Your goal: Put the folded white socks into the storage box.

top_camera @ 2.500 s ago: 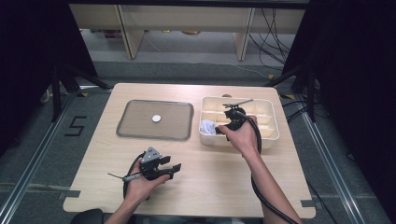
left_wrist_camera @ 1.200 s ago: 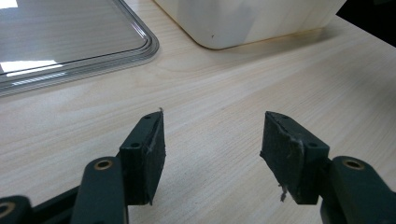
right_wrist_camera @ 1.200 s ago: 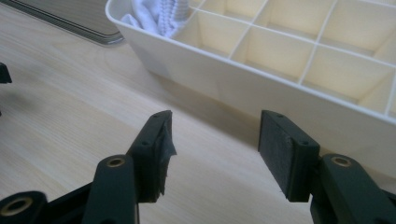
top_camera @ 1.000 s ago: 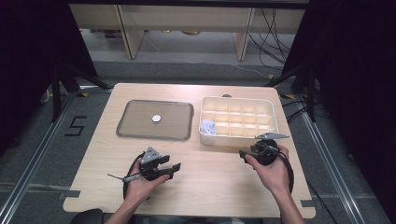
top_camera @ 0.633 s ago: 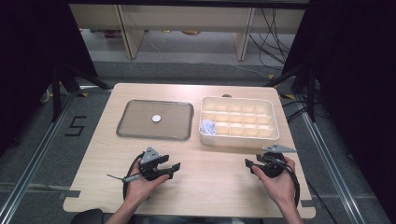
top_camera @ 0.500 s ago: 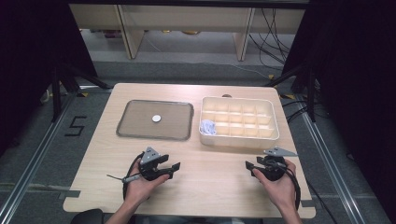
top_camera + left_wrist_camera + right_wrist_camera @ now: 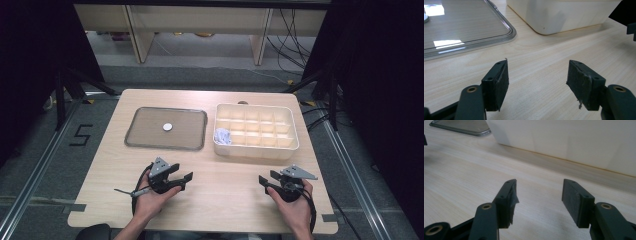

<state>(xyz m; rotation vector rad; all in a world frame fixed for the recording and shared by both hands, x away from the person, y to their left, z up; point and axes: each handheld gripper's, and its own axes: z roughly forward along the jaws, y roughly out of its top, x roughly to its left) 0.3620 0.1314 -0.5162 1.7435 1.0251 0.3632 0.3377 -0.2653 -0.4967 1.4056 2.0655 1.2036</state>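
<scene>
Resting low over the near part of the wooden worktop (image 7: 225,175), both claws held by the person's hands, well apart from each other. Left claw (image 7: 184,180) near the front left, jaws spread wide with only bare wood between them, as seen in the left gripper view (image 7: 537,83); nothing held. Right claw (image 7: 266,181) near the front right, jaws likewise parted and empty, seen close in the right gripper view (image 7: 538,200). Beyond the right claw, near but not touching, the cream compartment box (image 7: 256,150), its long side wall filling the upper part of the right gripper view (image 7: 574,142). Inside this box, in the compartment at the near left corner, a small crumpled white thing (image 7: 222,135); too small to tell what exactly. Left of the box, just beside it, a flat clear tray (image 7: 135,142) with a small round white disc (image 7: 167,127) lying near its middle. Corner of the same tray (image 7: 509,32) and the rounded corner of the box (image 7: 544,27) ahead of the left claw, both apart from the jaws. Pads of both claws a little frayed at the edges.
</scene>
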